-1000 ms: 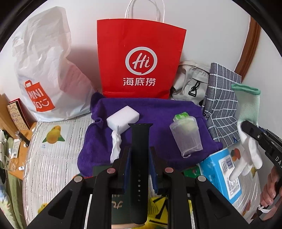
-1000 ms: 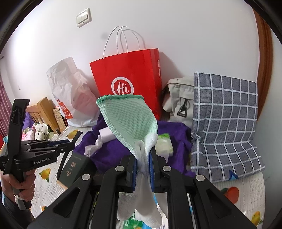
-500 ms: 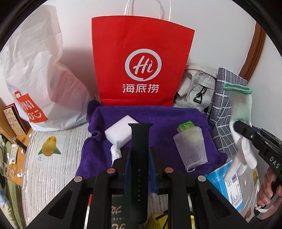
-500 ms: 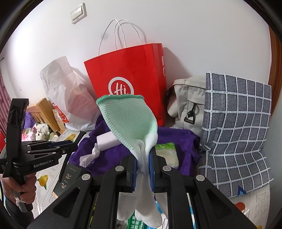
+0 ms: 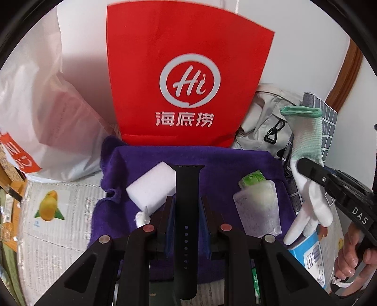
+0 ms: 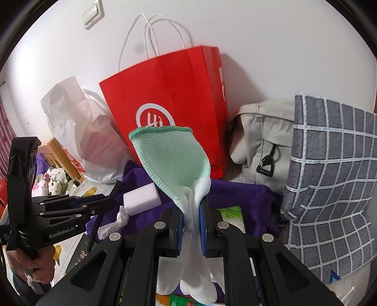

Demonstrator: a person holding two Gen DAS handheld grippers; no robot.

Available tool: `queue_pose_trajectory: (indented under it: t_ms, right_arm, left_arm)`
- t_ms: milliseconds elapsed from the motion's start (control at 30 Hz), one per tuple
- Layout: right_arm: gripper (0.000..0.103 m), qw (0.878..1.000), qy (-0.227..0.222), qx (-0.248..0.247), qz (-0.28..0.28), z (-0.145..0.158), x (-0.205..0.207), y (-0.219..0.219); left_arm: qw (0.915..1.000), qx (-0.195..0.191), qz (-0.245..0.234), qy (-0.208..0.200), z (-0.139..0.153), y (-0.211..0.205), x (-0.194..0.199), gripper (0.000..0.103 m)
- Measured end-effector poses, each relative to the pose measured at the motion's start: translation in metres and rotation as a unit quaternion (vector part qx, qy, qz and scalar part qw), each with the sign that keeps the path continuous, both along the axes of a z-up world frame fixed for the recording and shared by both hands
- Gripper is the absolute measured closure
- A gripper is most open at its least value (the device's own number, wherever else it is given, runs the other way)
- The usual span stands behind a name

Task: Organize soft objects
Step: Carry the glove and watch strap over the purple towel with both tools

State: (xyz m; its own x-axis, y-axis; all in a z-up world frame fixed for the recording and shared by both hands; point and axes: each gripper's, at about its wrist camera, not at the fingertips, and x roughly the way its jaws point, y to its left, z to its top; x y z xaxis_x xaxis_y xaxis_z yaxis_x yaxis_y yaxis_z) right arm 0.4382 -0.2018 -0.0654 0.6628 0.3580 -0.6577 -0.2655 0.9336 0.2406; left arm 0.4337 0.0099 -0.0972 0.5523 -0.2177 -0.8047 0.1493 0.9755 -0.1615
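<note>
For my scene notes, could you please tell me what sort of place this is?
Probably a bedroom at home: bags lean against a white wall, a red paper bag among them, a purple towel lies on a fruit-print quilt, and a light switch is on the wall.

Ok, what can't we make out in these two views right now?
- Red bag inside: its opening is cut off at the left view's top and faces away in the right view.
- Strap lower end: below the left view's edge.
- Glove fingertips: cut by the right view's bottom edge.

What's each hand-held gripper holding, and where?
Left hand-held gripper: black watch strap, mid-length. Right hand-held gripper: white-and-green glove, pinched below the cuff.
</note>
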Motion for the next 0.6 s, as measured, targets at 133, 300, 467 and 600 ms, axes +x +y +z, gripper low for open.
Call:
queue_pose_trajectory:
  t_ms: [133, 300, 467, 600]
  right_arm:
    - [0.091, 1.000, 0.015, 0.001, -0.006, -0.016, 0.013, -0.002]
    - [0.091, 0.999, 0.036, -0.017, -0.001, -0.035, 0.023, 0.001]
    - [0.091, 0.998, 0.039, -0.040, -0.006, -0.046, 0.029, 0.006]
    - [0.089, 0.998, 0.037, -0.052, -0.009, -0.053, 0.029, 0.010]
  left_arm:
    - [0.9999, -0.006, 0.003, 0.012, -0.013, -0.001, 0.009, 0.083]
    - [0.9998, 0.000, 0.002, 0.019, -0.021, -0.001, 0.017, 0.083]
    - [0.9995, -0.005, 0.012, 0.027, -0.028, 0.004, 0.023, 0.083]
    - [0.9990, -0.018, 0.016, 0.038, -0.036, 0.005, 0.028, 0.083]
